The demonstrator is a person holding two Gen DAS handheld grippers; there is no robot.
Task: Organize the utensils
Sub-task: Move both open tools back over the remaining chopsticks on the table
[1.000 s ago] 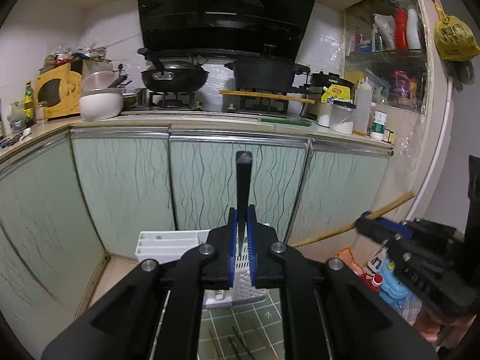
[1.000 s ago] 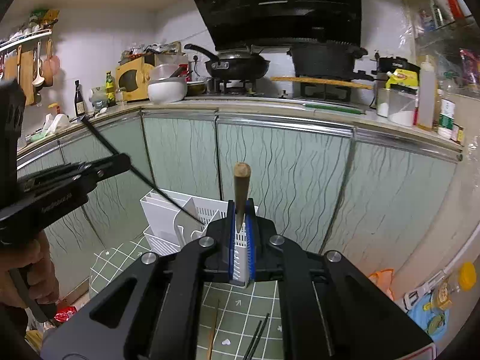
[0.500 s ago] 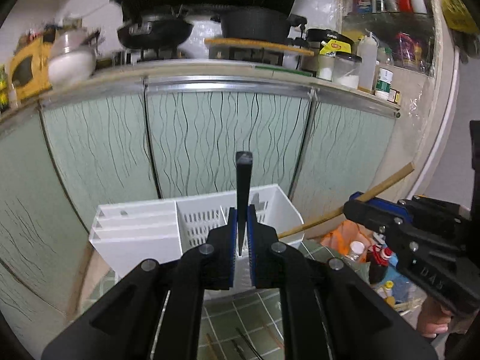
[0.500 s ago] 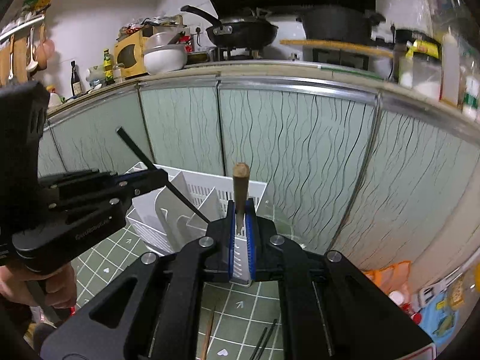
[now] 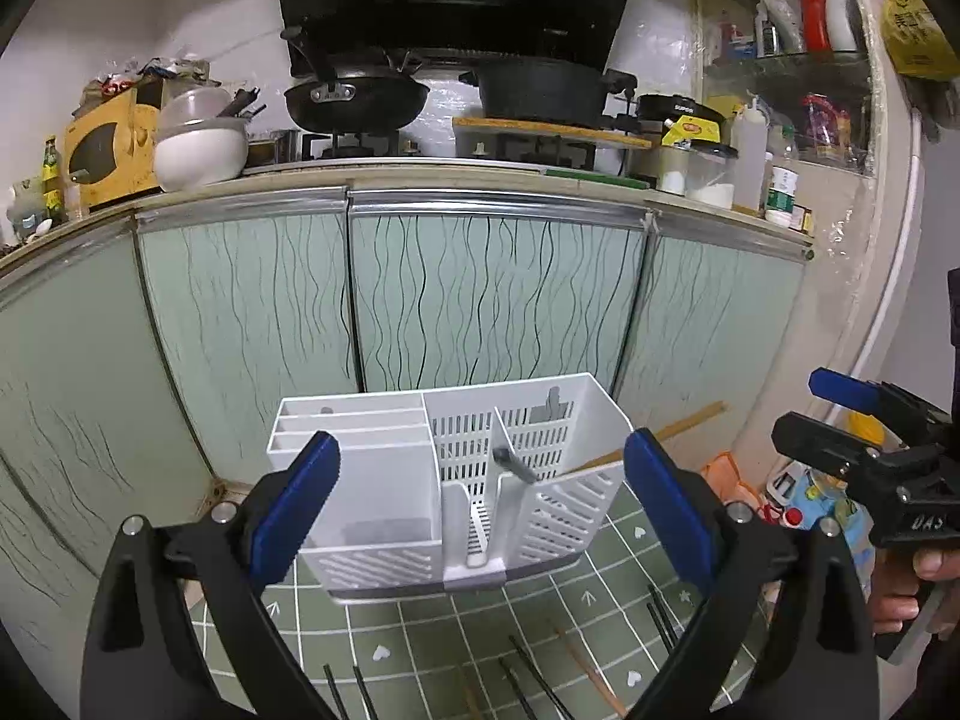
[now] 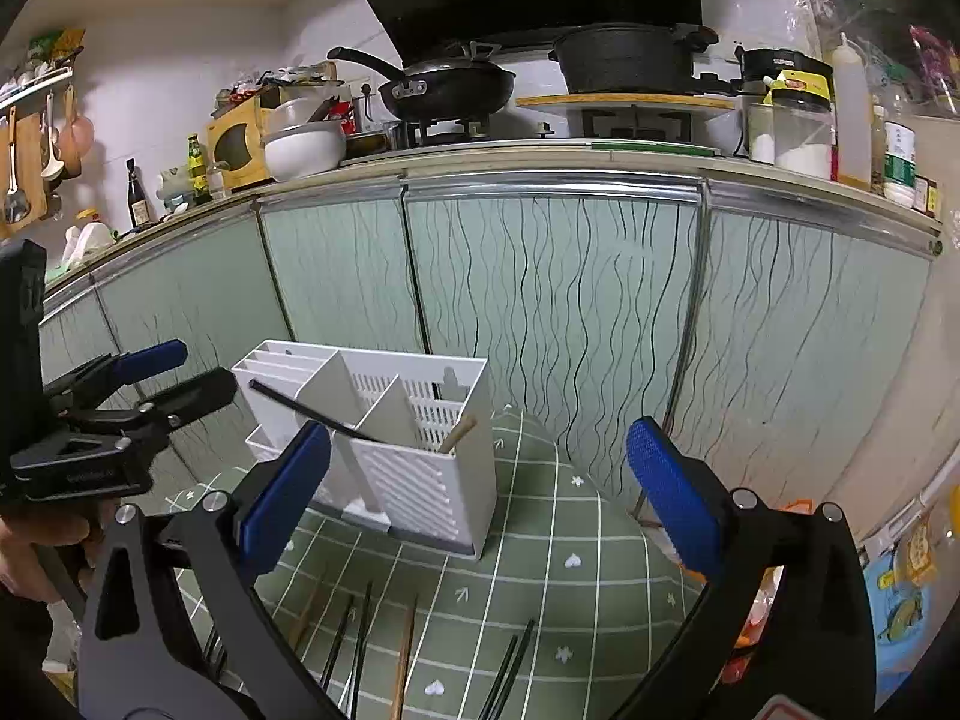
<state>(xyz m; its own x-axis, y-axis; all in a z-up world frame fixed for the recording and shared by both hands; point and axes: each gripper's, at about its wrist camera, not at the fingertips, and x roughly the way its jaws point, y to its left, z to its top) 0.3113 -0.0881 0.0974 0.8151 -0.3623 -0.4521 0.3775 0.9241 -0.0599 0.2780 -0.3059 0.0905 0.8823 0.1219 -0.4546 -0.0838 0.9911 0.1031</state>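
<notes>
The left gripper (image 5: 480, 498) and right gripper (image 6: 477, 492) have their jaws opening wide, nothing between the pads. Just beyond both sets of jaws stands the white utensil holder (image 5: 384, 480) on the green table (image 6: 540, 540); a black chopstick (image 6: 312, 411) and a wooden chopstick (image 6: 457, 433) lean inside it. Loose chopsticks (image 6: 360, 630) lie below the jaws.

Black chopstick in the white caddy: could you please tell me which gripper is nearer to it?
Left. The left gripper, jaws opening and empty, sits beside the raised end of the black chopstick. The right gripper, also opening and empty, is across the caddy, by the wooden chopstick.
</notes>
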